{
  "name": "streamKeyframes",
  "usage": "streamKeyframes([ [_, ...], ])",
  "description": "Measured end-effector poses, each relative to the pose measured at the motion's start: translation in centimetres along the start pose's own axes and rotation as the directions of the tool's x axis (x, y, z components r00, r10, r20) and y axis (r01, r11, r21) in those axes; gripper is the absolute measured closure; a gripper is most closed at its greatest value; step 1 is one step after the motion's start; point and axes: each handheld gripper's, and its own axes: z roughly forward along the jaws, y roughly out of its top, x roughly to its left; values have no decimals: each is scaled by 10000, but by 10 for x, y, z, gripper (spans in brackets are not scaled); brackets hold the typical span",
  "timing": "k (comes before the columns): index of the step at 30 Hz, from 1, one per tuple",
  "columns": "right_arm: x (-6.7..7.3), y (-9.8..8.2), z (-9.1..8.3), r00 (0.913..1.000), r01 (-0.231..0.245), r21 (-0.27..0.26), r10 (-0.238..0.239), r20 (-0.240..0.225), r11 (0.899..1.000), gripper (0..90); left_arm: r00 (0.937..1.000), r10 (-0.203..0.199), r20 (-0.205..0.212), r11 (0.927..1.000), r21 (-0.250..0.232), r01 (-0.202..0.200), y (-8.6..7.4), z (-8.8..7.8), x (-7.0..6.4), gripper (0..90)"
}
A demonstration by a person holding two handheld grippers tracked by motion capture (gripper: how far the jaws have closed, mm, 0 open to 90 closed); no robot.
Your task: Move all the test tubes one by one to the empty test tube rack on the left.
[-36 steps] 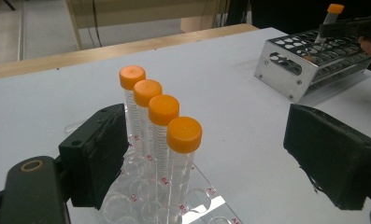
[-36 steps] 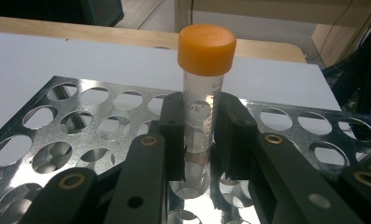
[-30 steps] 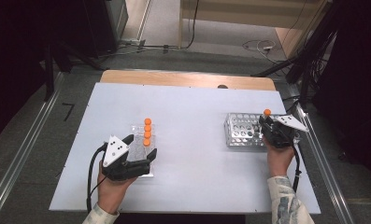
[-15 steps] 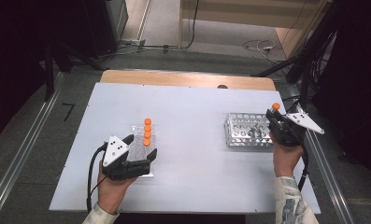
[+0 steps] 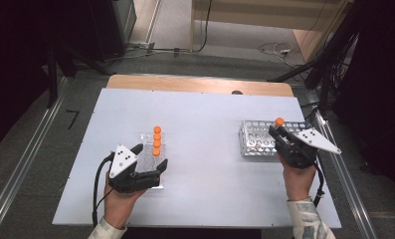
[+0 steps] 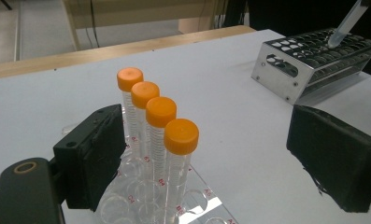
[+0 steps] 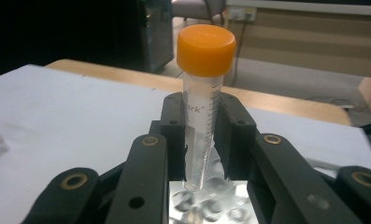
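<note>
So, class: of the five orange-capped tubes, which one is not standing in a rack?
The tube clamped in the right gripper, lifted above the metal rack. The other four stand in a row in the clear rack.

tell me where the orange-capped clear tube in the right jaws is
High view, right side: the orange-capped clear tube is clamped by the right gripper just above the perforated metal rack.

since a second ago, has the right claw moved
Yes. The right claw, shut on an orange-capped tube, has shifted right along the metal rack, from over its middle toward its right end.
</note>
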Motion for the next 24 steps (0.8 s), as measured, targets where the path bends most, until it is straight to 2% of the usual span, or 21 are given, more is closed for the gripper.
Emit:
streamKeyframes([
  [5, 27, -10, 2, 9961, 392, 418, -358, -809, 9984, 722, 9999, 42, 118, 10000, -38, -42, 1, -1, -3, 113],
  [9, 52, -17, 5, 9848, 704, 726, -577, -1639, 9949, 722, 9995, 162, 254, 9999, -35, -161, 1, 0, -9, 106],
  [14, 75, -22, 10, 9645, 911, 987, -631, -2566, 9909, 722, 9967, 26, 813, 9999, 125, -36, 2, 6, -15, 108],
  [16, 83, -25, 13, 9557, 976, 1090, -626, -2876, 9892, 722, 9953, 103, 962, 9998, 147, -117, 3, 8, -20, 110],
  [24, 113, -35, 16, 9258, 1507, 1245, -959, -3656, 9807, 722, 9893, 435, 1389, 9988, 164, -462, 8, 18, -38, 123],
])
